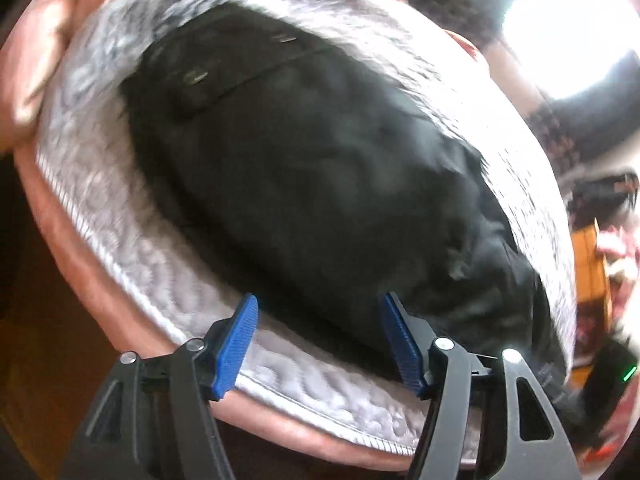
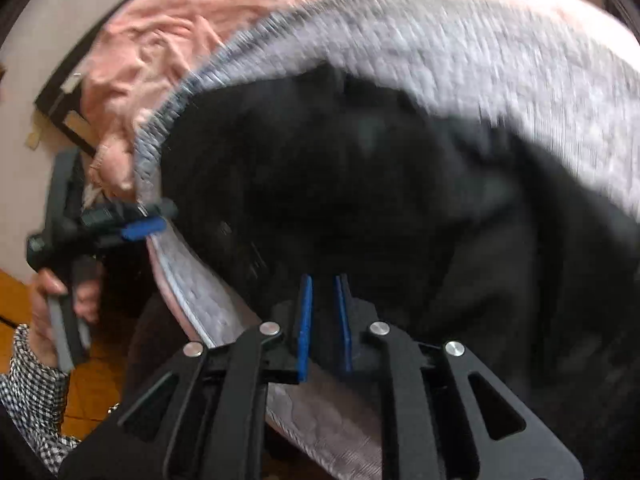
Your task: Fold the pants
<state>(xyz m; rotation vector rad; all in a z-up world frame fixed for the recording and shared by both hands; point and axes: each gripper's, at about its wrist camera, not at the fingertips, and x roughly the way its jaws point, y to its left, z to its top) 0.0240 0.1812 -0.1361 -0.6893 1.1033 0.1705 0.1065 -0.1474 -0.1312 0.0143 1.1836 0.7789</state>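
Black pants [image 1: 320, 168] lie spread on a grey quilted mat [image 1: 120, 216], with a pocket flap and two metal snaps at the far end. My left gripper [image 1: 320, 340] is open at the pants' near edge. Its right pad [image 1: 400, 344] is over the black cloth and its left pad [image 1: 236, 344] is over the mat, with nothing pinched. In the right wrist view the pants [image 2: 360, 184] fill the middle. My right gripper [image 2: 324, 320] is shut on the pants' near edge, its blue pads nearly together with dark cloth between them. The left gripper [image 2: 148, 224] shows at the left, held by a hand [image 2: 48, 304].
A pink bedspread [image 2: 168, 40] lies under and beyond the mat [image 2: 480, 60]. Wooden floor [image 2: 16, 292] shows below the bed's edge on the left. A bright window [image 1: 572, 32] and cluttered furniture are off to the right. A checked sleeve [image 2: 28, 392] is at the lower left.
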